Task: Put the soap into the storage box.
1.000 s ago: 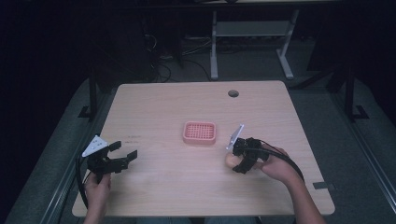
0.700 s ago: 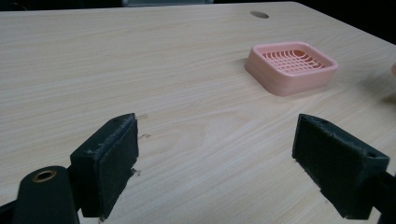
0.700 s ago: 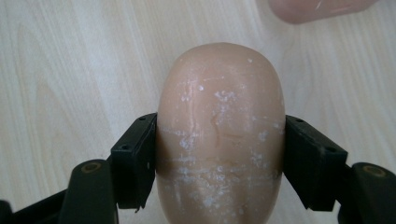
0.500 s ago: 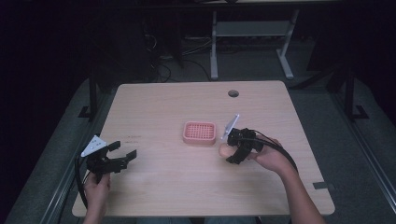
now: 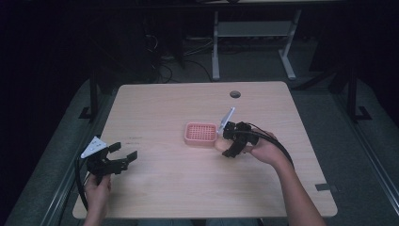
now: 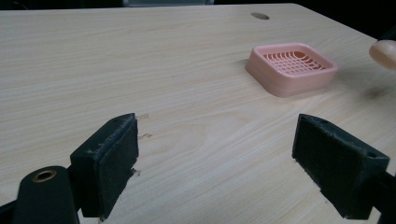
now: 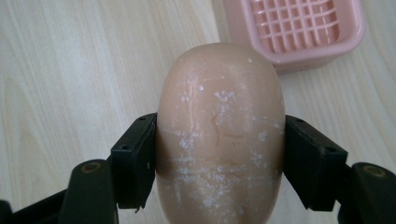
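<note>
Overhead, from the high view, we saw the right gripper [image 5: 225, 144] raised just beside the right edge of the pink soap dish [image 5: 201, 133] near the middle of the table [image 5: 155, 103], with a pale bar of soap [image 5: 219, 145] between its jaws. The left gripper [image 5: 123, 155] rested well apart near the table's left front corner, jaws spread and holding nothing. We judged the pick-up done and the placing still to come, since the dish lay empty.

Next, in the left gripper view, we looked along two widely parted black jaws with only bare wood between them. The soap dish [image 6: 291, 68] sat ahead to the right, its grid empty, and the soap [image 6: 384, 52] hung at the frame's right edge, clear of the table.

Lastly, in the right gripper view, we found the soap [image 7: 219, 135] clamped by both jaws across its sides, its surface flecked white. The soap dish [image 7: 299, 32] lay beyond it, up and to the right, so the bar was not yet over the grid. What remained, by our reckoning, was a short carry, a lowering and a release.
</note>
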Action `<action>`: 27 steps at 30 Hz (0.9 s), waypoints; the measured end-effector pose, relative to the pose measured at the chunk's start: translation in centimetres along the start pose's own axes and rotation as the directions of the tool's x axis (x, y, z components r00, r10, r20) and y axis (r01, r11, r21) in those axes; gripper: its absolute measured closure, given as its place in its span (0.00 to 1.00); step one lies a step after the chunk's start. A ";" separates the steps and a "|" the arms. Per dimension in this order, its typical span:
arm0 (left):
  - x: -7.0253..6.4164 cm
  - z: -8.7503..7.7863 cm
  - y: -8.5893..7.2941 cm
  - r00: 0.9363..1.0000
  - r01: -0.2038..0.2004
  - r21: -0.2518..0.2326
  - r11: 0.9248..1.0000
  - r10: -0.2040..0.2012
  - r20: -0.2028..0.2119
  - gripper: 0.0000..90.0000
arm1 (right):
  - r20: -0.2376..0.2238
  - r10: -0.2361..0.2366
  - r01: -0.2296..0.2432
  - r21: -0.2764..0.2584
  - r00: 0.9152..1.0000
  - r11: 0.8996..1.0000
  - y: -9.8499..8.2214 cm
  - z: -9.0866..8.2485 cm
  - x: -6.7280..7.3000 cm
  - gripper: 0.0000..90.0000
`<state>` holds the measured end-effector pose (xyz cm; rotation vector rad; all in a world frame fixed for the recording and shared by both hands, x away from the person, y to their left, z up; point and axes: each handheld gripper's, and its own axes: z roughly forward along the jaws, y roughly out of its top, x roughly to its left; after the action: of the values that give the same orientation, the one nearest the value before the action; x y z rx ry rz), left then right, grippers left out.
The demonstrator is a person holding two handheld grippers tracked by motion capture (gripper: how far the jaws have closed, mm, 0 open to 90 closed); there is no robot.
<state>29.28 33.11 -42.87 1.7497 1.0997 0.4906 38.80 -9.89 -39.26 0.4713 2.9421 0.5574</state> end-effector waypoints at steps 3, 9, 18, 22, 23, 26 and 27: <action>0.0 0.0 0.0 1.000 0.001 0.000 1.000 -0.001 -0.001 0.16 | 0.000 -0.005 0.005 -0.013 1.000 1.000 0.5 0.0 -0.3 0.35; 0.0 -0.1 0.0 1.000 0.004 -0.001 1.000 -0.004 0.000 0.16 | 0.005 -0.015 0.015 -0.012 1.000 1.000 1.4 0.0 -0.7 0.35; 0.0 -0.1 0.0 1.000 0.000 0.000 1.000 0.000 0.002 0.16 | -0.005 -0.007 0.007 -0.025 1.000 1.000 2.0 0.2 -1.2 0.35; 0.0 -0.1 0.0 1.000 0.004 0.000 1.000 -0.004 0.001 0.16 | -0.007 -0.010 0.010 -0.017 1.000 1.000 2.5 0.2 -1.6 0.35; 0.0 -0.1 0.0 1.000 0.006 -0.001 1.000 -0.006 0.001 0.16 | -0.011 -0.008 0.008 -0.015 1.000 1.000 2.6 0.1 -1.7 0.35; 0.0 -0.1 0.0 1.000 0.004 0.000 1.000 -0.004 0.002 0.16 | -0.013 -0.006 0.006 -0.021 1.000 1.000 3.1 0.0 -2.1 0.35; 0.0 -0.1 0.0 1.000 0.005 -0.002 1.000 -0.005 0.002 0.16 | -0.012 -0.007 0.007 -0.022 1.000 1.000 3.2 0.0 -2.2 0.35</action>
<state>29.20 33.17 -42.81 1.7445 1.1018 0.4866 41.78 -7.73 -37.94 0.4564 2.9452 0.5930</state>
